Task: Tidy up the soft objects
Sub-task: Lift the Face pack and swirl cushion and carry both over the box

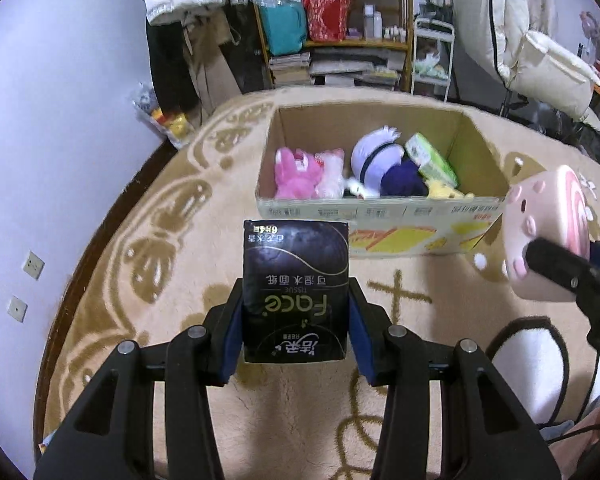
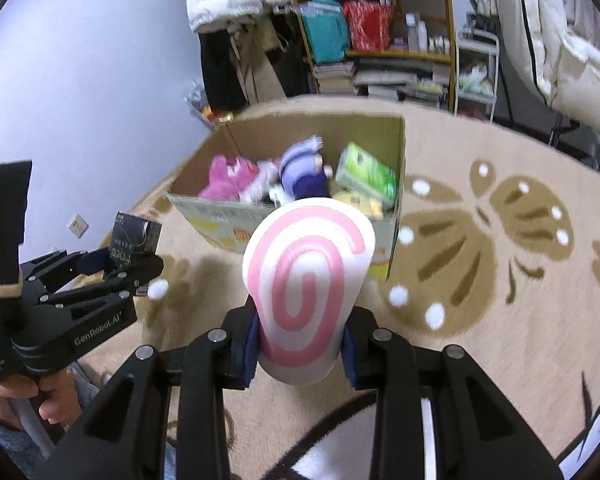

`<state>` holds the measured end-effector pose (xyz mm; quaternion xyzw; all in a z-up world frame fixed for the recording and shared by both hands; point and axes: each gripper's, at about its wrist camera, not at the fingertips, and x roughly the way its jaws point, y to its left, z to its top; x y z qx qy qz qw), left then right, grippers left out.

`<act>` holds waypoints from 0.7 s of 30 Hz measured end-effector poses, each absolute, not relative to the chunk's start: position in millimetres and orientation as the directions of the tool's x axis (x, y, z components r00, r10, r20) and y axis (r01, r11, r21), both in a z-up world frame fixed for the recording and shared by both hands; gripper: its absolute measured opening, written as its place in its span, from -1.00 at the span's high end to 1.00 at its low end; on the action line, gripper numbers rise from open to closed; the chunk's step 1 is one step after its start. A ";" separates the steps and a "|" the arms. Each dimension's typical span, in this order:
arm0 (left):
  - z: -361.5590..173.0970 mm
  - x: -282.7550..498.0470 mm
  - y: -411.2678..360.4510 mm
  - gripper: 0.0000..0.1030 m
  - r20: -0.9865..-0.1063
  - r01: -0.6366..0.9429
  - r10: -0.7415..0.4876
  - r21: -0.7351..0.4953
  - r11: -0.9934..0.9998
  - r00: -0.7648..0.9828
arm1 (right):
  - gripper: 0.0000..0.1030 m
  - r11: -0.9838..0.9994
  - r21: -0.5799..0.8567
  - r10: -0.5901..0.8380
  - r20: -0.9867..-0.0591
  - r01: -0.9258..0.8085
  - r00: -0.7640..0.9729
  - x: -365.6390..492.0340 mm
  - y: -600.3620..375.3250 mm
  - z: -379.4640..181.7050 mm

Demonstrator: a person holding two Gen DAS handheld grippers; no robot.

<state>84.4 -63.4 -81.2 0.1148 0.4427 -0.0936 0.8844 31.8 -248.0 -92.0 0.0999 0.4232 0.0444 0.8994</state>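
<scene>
My left tool (image 1: 296, 320) grips the black tissue pack (image 1: 296, 280); my right tool (image 2: 300, 344) pinches the pink swirl plush (image 2: 306, 280). Both hang before the cardboard box (image 1: 380, 216). Clear the near wall, release low among the toys.

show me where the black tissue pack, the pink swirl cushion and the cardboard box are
black tissue pack (image 1: 296, 292), left wrist view, printed front face.
pink swirl cushion (image 2: 306, 280), right wrist view, centre of the spiral.
cardboard box (image 1: 380, 212), left wrist view, near wall.
</scene>
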 end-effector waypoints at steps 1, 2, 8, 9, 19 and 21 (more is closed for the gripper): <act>-76.4 83.2 -63.2 0.14 -0.796 0.268 -0.068 0.121 0.956 0.601 | 0.33 0.976 0.217 0.164 -0.743 0.002 0.649 30.9 -248.3 -87.3; -72.3 82.5 -62.4 0.14 -0.789 0.270 -0.070 0.124 0.955 0.610 | 0.33 0.976 0.217 0.165 -0.732 -0.002 0.661 29.6 -248.4 -81.3; -33.3 71.6 -66.3 0.14 -0.704 0.281 -0.096 0.152 0.948 0.704 | 0.33 0.978 0.209 0.155 -0.667 -0.017 0.728 23.7 -248.1 -46.7; -26.8 71.0 -65.8 0.14 -0.695 0.281 -0.107 0.142 0.949 0.711 | 0.33 0.978 0.209 0.154 -0.655 -0.019 0.739 23.0 -248.4 -41.0; 20.7 79.6 -61.3 0.14 -0.614 0.267 -0.137 0.125 0.956 0.777 | 0.33 0.982 0.188 0.121 -0.596 -0.009 0.794 27.4 -252.3 -5.3; 26.9 86.9 -60.2 0.14 -0.601 0.255 -0.134 0.121 0.959 0.788 | 0.33 0.983 0.185 0.120 -0.587 -0.011 0.801 31.1 -252.3 -1.4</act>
